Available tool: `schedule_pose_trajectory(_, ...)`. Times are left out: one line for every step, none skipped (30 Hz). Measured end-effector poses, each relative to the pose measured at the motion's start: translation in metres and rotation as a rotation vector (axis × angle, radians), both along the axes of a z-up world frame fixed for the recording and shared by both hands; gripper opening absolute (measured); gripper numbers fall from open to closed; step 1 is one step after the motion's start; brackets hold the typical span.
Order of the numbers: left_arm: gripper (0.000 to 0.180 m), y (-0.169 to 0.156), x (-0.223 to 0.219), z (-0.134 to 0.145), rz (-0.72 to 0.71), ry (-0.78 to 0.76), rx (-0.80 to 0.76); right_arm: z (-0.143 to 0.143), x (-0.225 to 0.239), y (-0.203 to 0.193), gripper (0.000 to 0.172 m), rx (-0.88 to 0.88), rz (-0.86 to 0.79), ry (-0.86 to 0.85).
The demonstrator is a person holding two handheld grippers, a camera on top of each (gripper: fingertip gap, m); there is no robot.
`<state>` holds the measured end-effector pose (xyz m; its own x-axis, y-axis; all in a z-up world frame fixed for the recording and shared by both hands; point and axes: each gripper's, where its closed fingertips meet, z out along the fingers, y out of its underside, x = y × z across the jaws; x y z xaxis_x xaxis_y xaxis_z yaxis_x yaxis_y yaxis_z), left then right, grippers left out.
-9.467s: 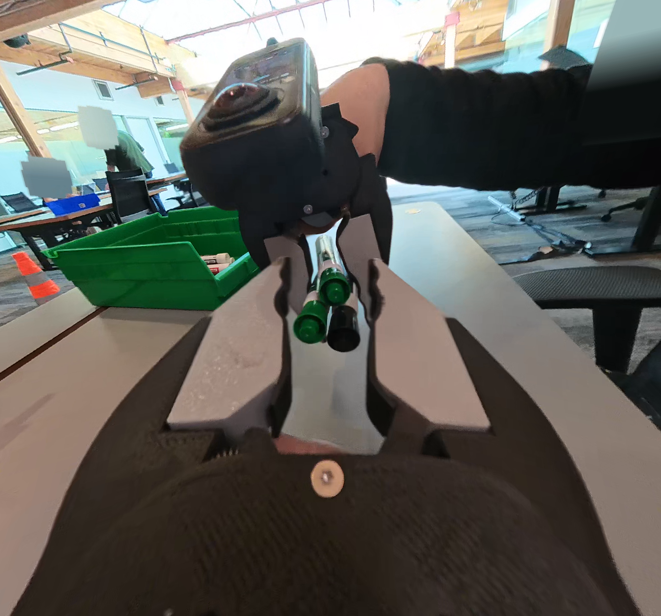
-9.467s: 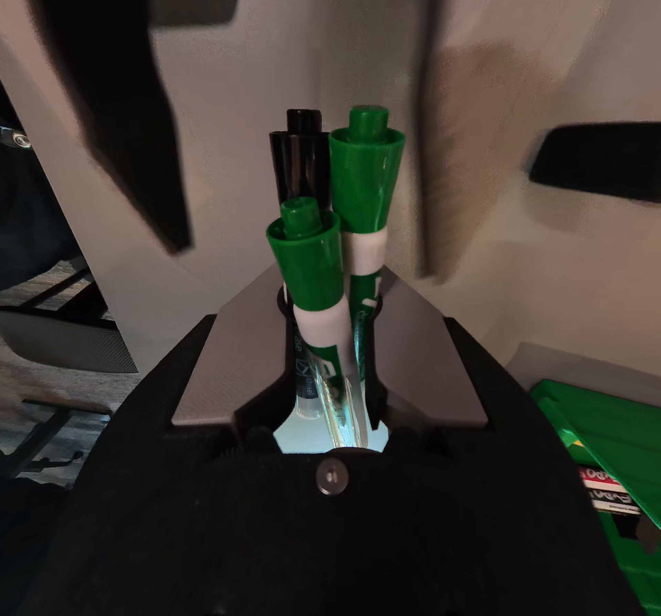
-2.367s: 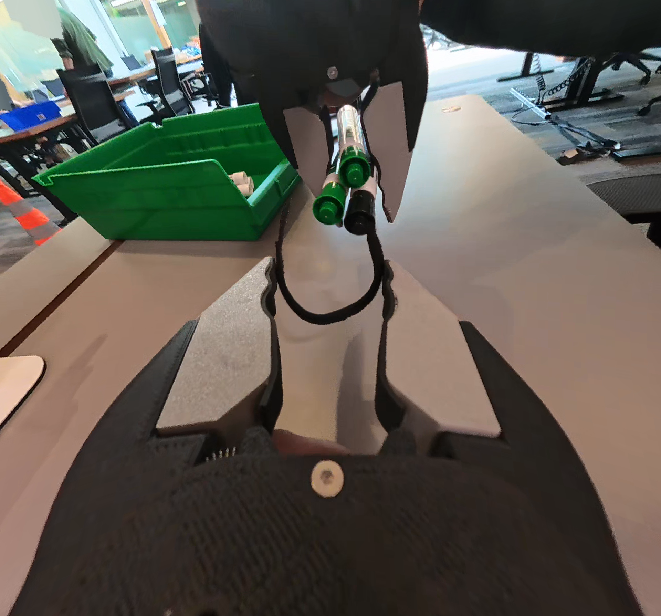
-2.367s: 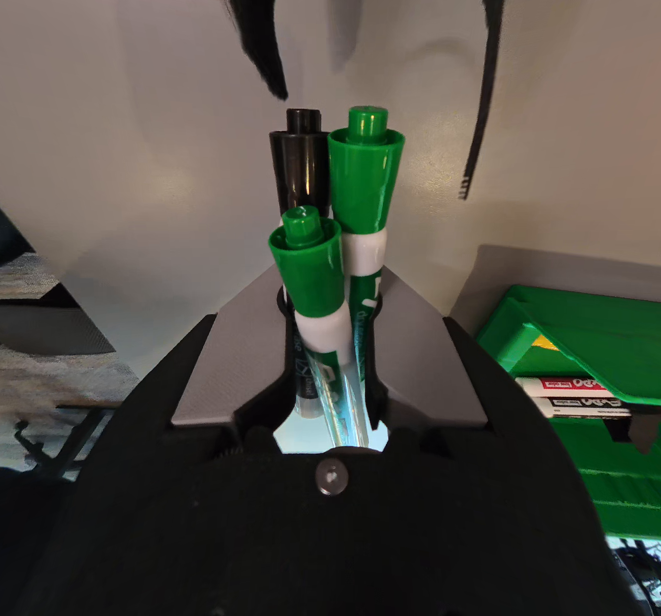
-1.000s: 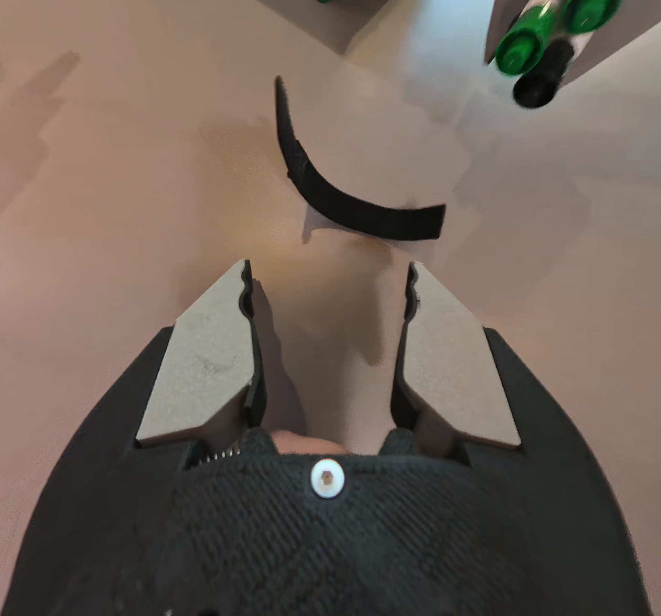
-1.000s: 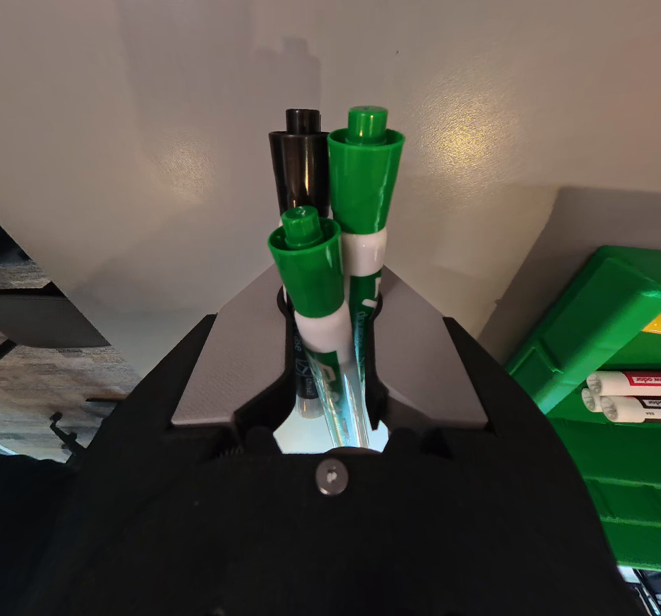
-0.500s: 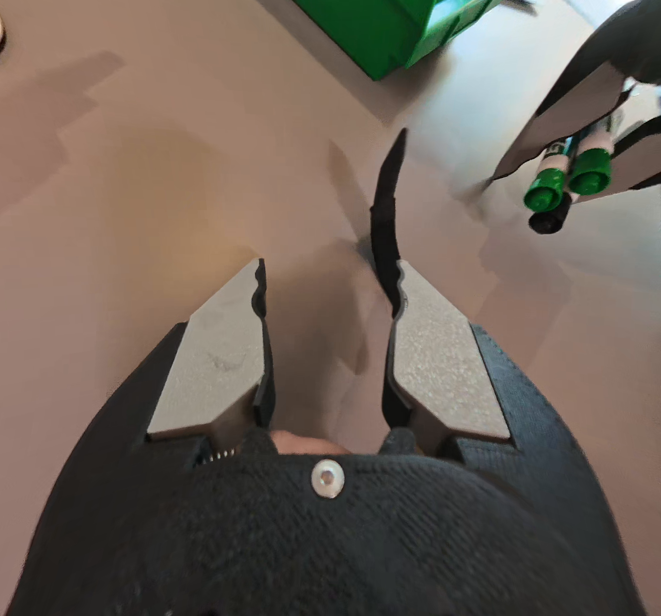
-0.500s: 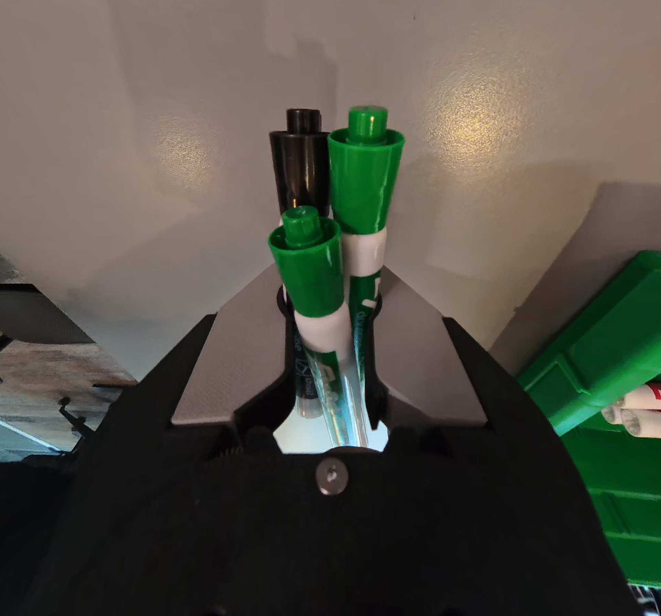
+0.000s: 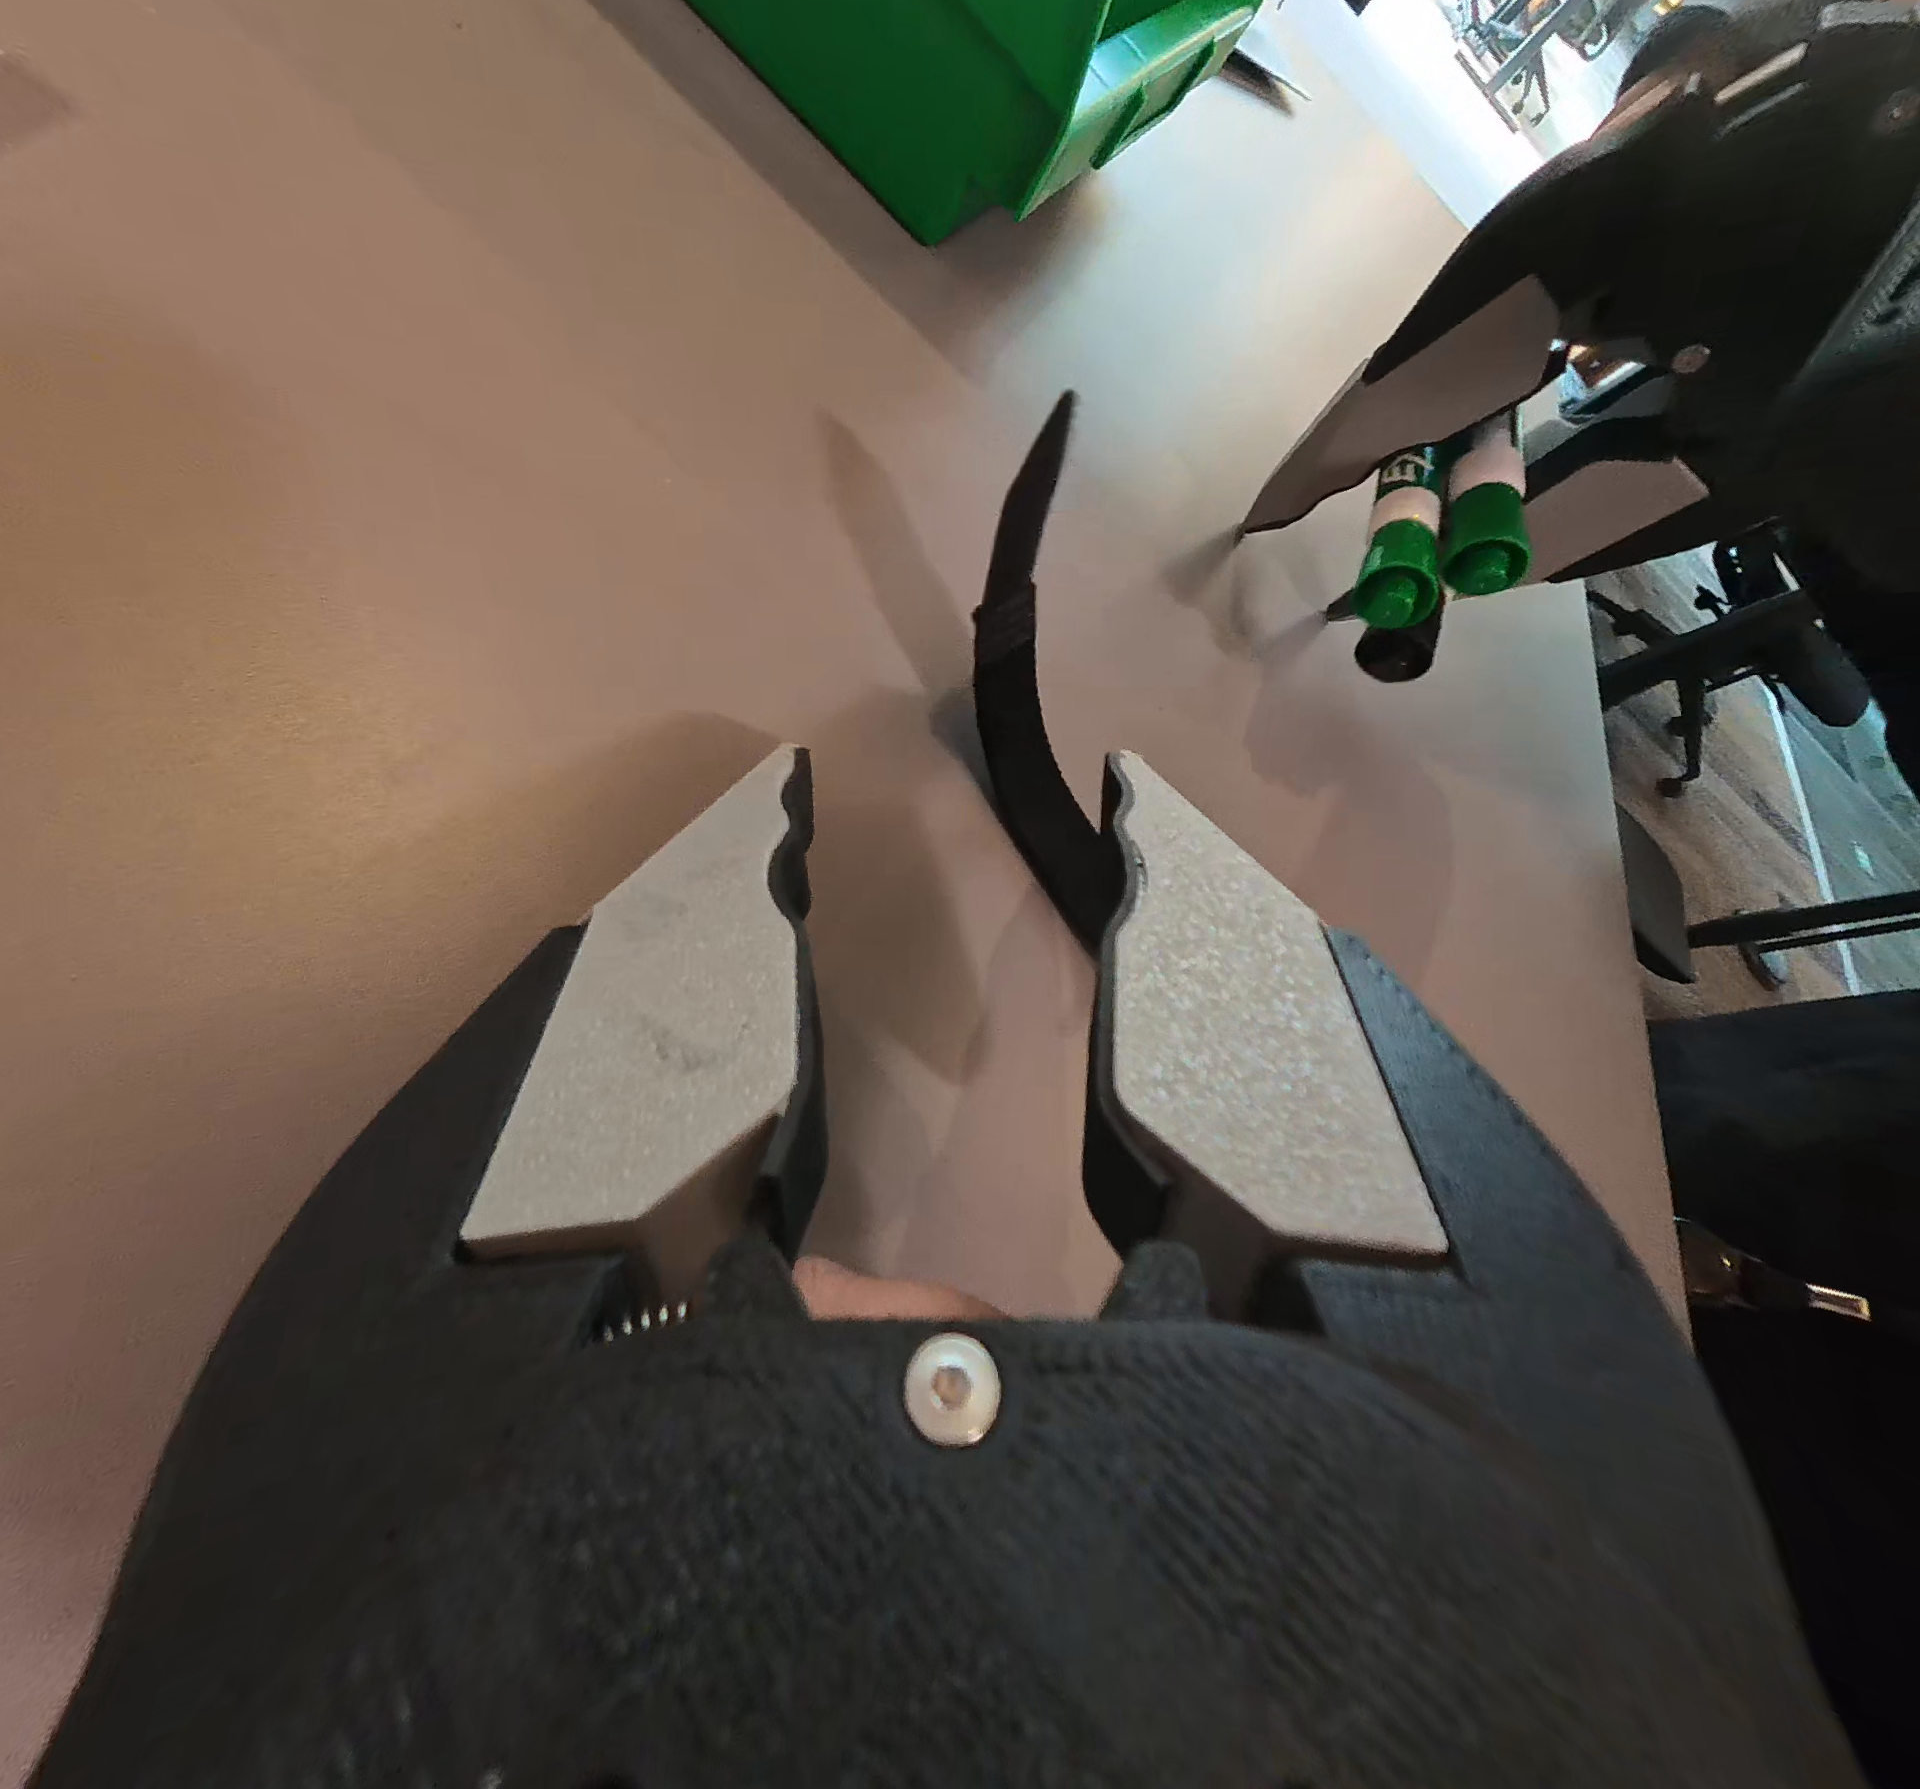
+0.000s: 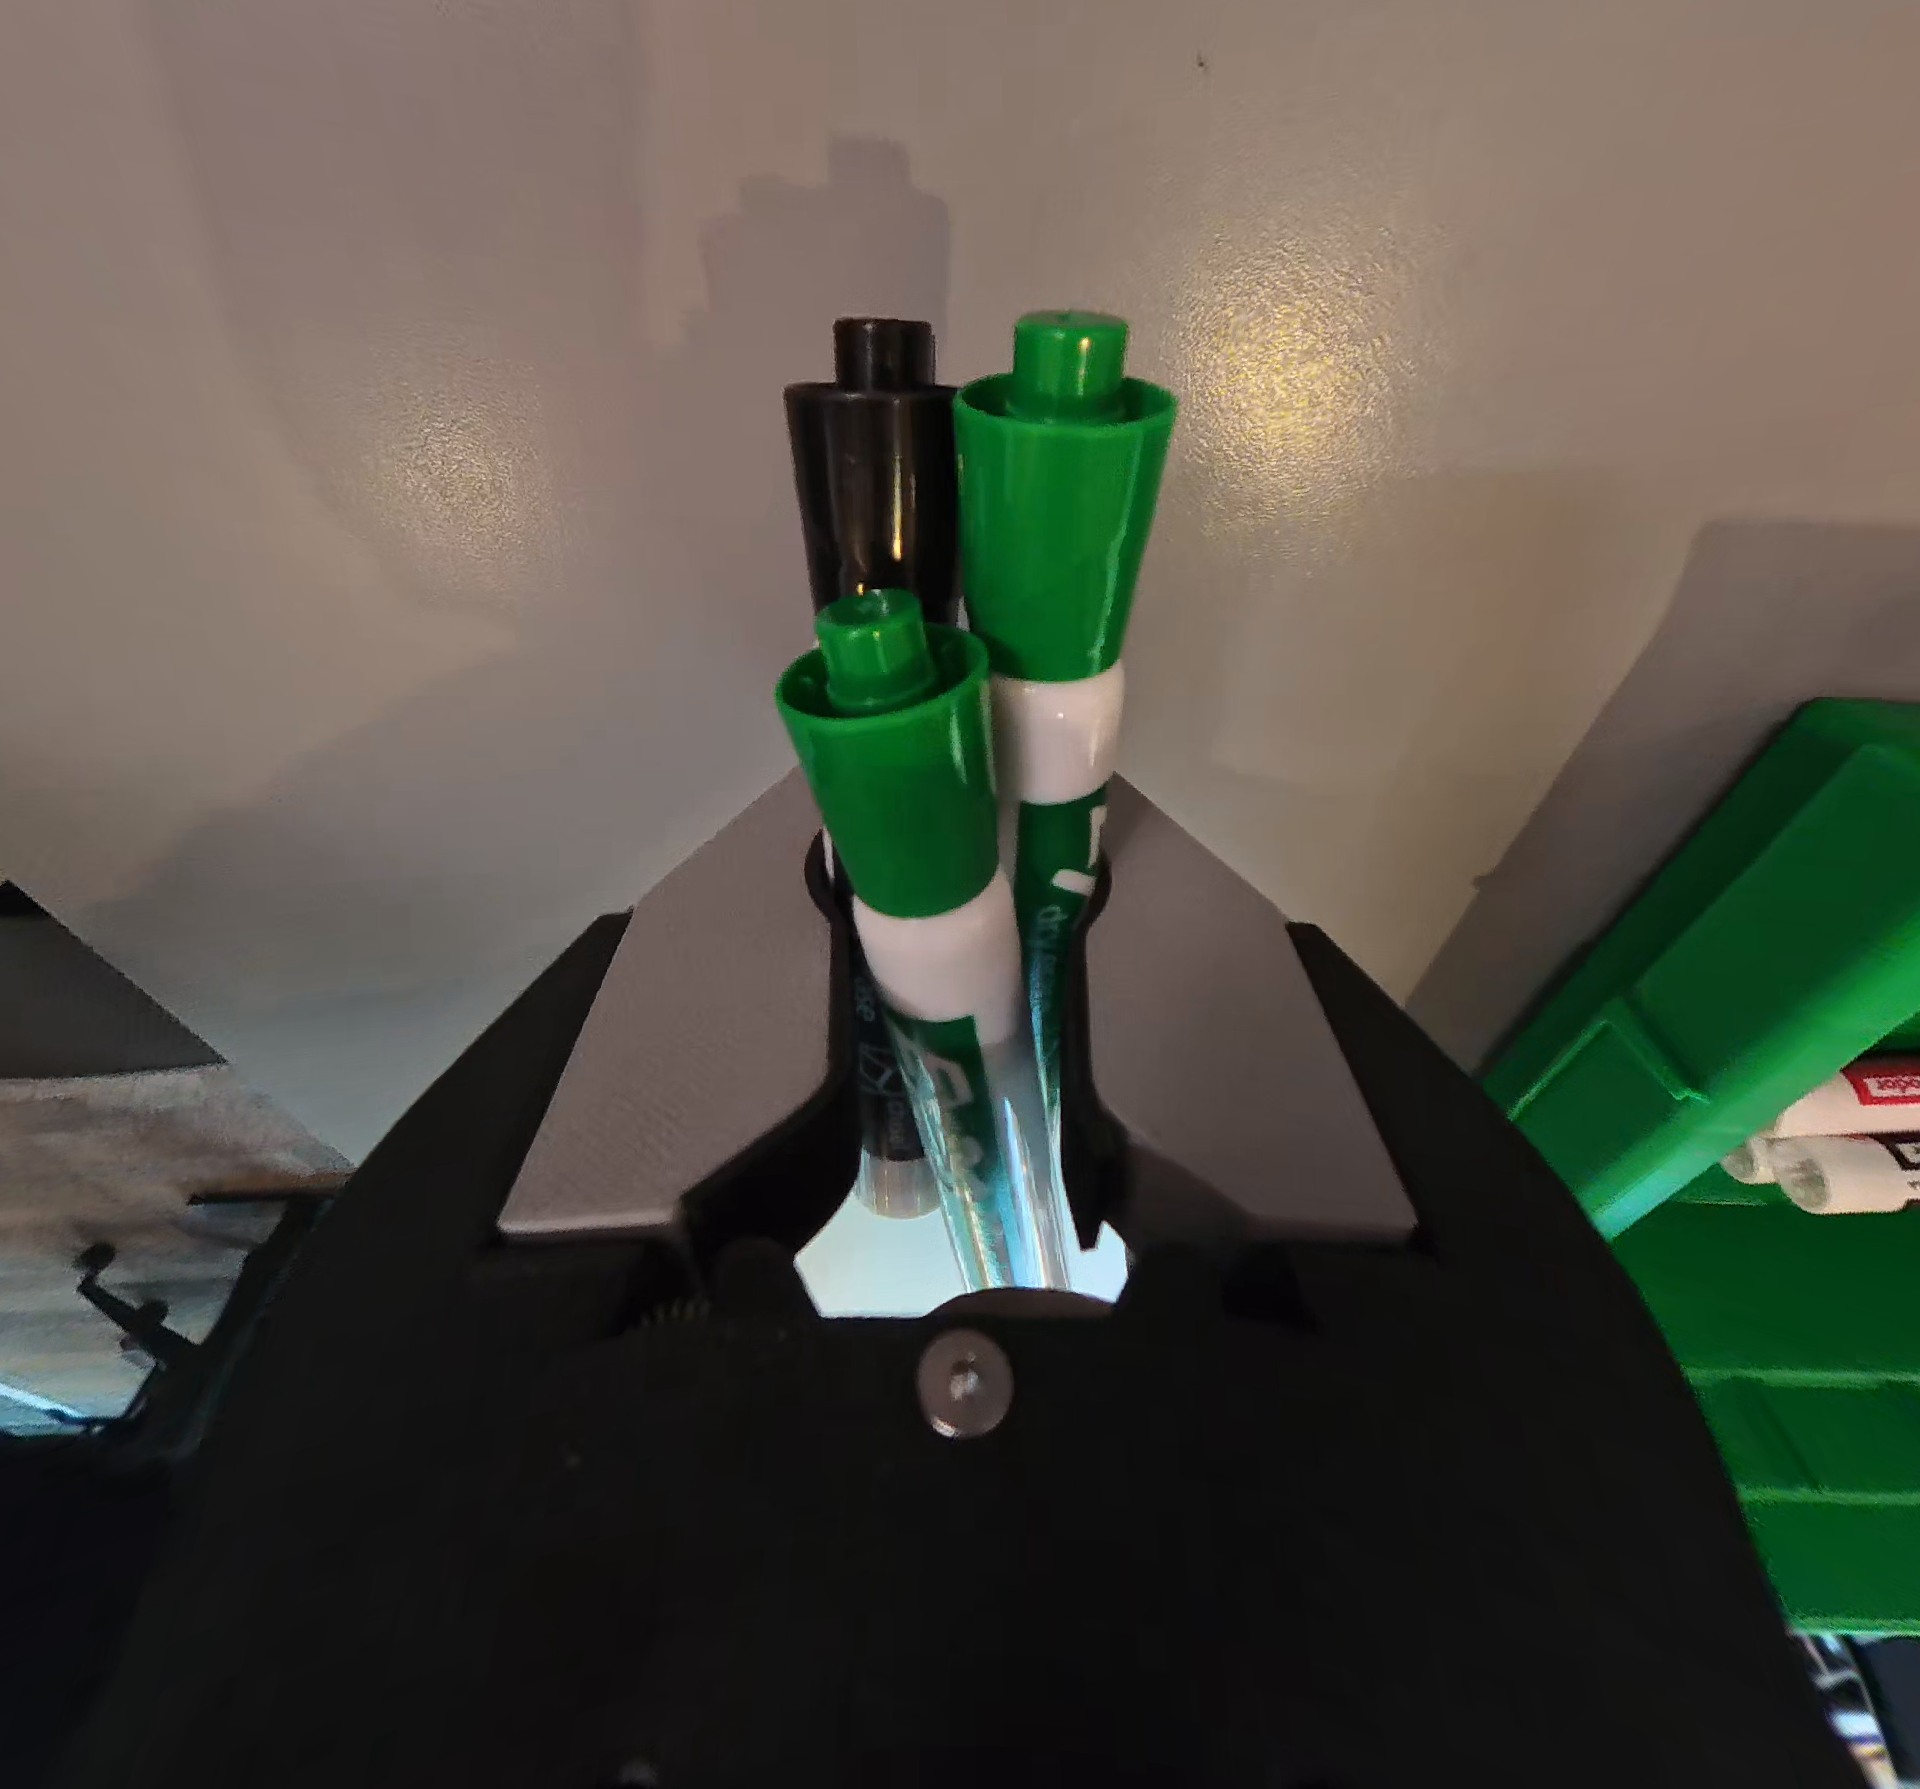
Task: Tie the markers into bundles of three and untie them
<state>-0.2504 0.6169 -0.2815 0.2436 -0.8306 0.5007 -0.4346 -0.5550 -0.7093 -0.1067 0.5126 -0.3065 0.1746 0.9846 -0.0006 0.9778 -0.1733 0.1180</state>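
Markers (image 10: 966,700), three of them, two green-capped and one black-capped, sat clamped in the right claw (image 10: 961,866); both pads pressed on the barrels, caps pointing out past the fingertips toward the pale desk (image 10: 416,285); same bundle seen from the left wrist view at far right (image 9: 1434,560), held above the desk surface, with no strap around it; left claw (image 9: 951,783) was open, jaws well apart, angled down at the desk (image 9: 364,492); black strap (image 9: 1023,690) lay curved on the desk, loose, its near end running in beside the inner edge of the right-hand finger (image 9: 1226,991); left-hand finger (image 9: 665,991) was clear of the strap, so nothing was gripped; whether the strap actually touched the right-hand pad, couldn't tell; far end of the strap tapered to a point toward the green bin (image 9: 935,25); bin sat at the back of the desk, well apart from the strap; right wrist view showed the bin (image 10: 1714,960) at right with white markers (image 10: 1829,1131) lying inside; office chair base (image 9: 1714,648) visible past the desk edge
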Motion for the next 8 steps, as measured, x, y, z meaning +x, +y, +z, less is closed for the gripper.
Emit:
schedule_pose_trajectory(0.053, -0.0004, 0.0002, -0.0002, -0.002, 0.001, 0.0, 0.0, -0.0001, 0.0, 0.036, 0.001, -0.002, 0.004)
schedule_pose_trajectory(0.053, -0.0007, 0.0003, -0.0003, -0.004, 0.001, 0.001, -0.0001, -0.0002, 0.0, 0.037, 0.0, -0.006, 0.003)
schedule_pose_trajectory(0.053, -0.0012, 0.0005, -0.0001, -0.007, 0.001, 0.001, -0.0001, -0.0002, 0.0001, 0.037, -0.001, -0.007, -0.001)
schedule_pose_trajectory(0.053, -0.0012, 0.0005, -0.0001, -0.008, 0.0, 0.0, -0.0001, -0.0002, 0.0002, 0.037, -0.003, -0.008, -0.008)
schedule_pose_trajectory(0.052, -0.0009, 0.0004, 0.0, -0.005, 0.0, -0.003, -0.0002, -0.0003, 0.0003, 0.037, -0.006, -0.009, -0.018)
schedule_pose_trajectory(0.051, -0.0003, 0.0003, -0.0002, -0.001, -0.001, -0.007, -0.0001, -0.0004, 0.0002, 0.036, -0.01, -0.004, -0.03)
schedule_pose_trajectory(0.049, 0.0004, 0.0002, -0.0003, 0.003, -0.002, -0.012, -0.0001, -0.0005, 0.0001, 0.036, -0.013, -0.001, -0.041)
schedule_pose_trajectory(0.047, 0.0005, 0.0001, -0.0003, 0.004, -0.004, -0.019, -0.0002, -0.0005, 0.0002, 0.036, -0.015, 0.003, -0.049)
